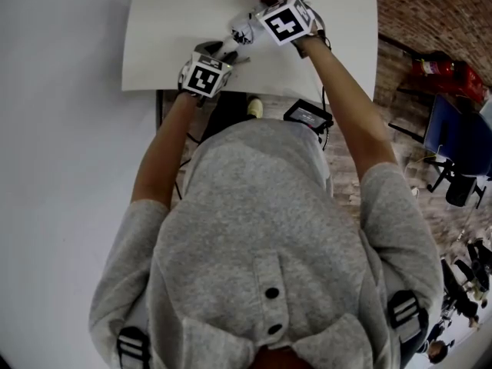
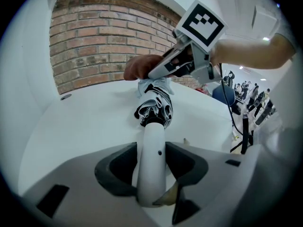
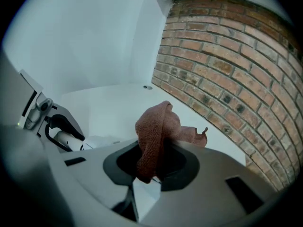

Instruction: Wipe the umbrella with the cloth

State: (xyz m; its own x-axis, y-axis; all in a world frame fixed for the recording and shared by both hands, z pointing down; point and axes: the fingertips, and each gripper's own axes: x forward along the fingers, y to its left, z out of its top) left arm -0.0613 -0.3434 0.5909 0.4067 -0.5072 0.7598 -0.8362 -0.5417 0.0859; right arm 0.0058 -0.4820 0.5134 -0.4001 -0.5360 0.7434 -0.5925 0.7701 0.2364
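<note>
Now, L gripper [image 2: 151,174] clamps umbrella [image 2: 158,105] handle, R gripper [image 3: 152,167] pinches cloth [image 3: 154,126]: hold handle steady, drag cloth firmly along folds ahead of L gripper.

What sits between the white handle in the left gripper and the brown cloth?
The umbrella's folded black-and-white canopy, from handle to cloth, shown in the left gripper view.

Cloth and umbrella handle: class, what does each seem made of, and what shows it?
Cloth: likely knitted or woven fabric, matte reddish-brown; ribbed texture and limp folds show.
Umbrella handle: probably plastic, smooth white, with a soft even sheen.
</note>
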